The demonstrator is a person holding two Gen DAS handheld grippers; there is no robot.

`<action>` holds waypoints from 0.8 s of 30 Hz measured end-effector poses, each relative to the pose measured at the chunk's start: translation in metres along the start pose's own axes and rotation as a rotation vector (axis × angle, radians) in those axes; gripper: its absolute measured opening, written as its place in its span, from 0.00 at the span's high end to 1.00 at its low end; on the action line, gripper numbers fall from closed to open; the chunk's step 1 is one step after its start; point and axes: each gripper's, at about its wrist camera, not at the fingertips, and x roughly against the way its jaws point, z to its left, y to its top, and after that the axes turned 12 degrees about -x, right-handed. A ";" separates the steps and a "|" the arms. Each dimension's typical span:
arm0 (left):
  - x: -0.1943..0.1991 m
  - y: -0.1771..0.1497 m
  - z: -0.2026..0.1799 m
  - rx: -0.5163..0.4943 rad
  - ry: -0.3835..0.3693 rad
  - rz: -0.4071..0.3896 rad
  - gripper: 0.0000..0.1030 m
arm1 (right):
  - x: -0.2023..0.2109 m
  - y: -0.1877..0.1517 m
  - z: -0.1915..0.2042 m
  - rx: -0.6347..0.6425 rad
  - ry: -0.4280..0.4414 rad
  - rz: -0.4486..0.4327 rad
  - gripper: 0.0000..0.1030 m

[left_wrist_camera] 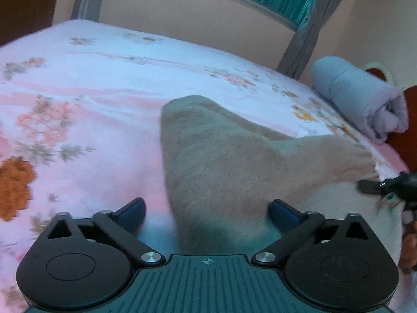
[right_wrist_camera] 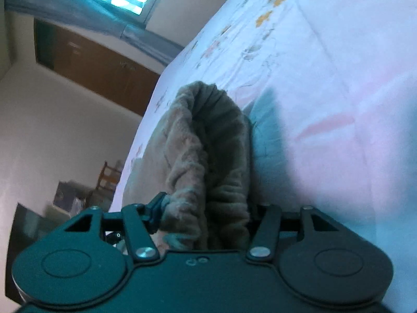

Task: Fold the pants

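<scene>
The right gripper's [right_wrist_camera: 206,214] right pad is hidden behind bunched pants [right_wrist_camera: 208,156]. Bed [left_wrist_camera: 78,104] flowers blur. The rolled blanket [left_wrist_camera: 359,99] partly hides the headboard; far shelf clutter is unreadable.

Pants [left_wrist_camera: 234,161] lie on the bed [left_wrist_camera: 91,99] — a rolled blanket [left_wrist_camera: 362,101] at its right edge.

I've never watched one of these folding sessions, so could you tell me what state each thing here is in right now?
Left gripper: jaws wide open, holding nothing; the pants lie between them.
Right gripper: shut on a bunch of the pants.
Pants: partly folded on the bed, one end lifted and bunched.
Bed: covered by a floral sheet.
Blanket: rolled up, at the bed's edge.
</scene>
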 end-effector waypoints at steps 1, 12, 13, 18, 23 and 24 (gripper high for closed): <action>0.007 0.001 -0.001 -0.010 0.027 0.005 0.00 | 0.008 0.001 0.003 -0.003 -0.017 -0.010 0.45; 0.074 -0.025 -0.020 -0.075 0.208 0.006 0.00 | 0.055 -0.054 0.080 0.365 -0.308 -0.169 0.27; 0.069 -0.029 -0.024 -0.089 0.232 0.034 0.00 | 0.042 -0.058 0.076 0.395 -0.425 -0.160 0.26; 0.065 -0.040 -0.009 0.043 0.192 0.068 0.00 | 0.039 -0.055 0.053 0.305 -0.478 -0.195 0.15; 0.125 -0.044 -0.021 -0.041 0.284 0.011 0.00 | 0.090 -0.073 0.078 0.340 -0.447 -0.265 0.28; 0.140 -0.050 -0.023 -0.051 0.297 -0.007 0.00 | 0.105 -0.080 0.083 0.342 -0.424 -0.278 0.27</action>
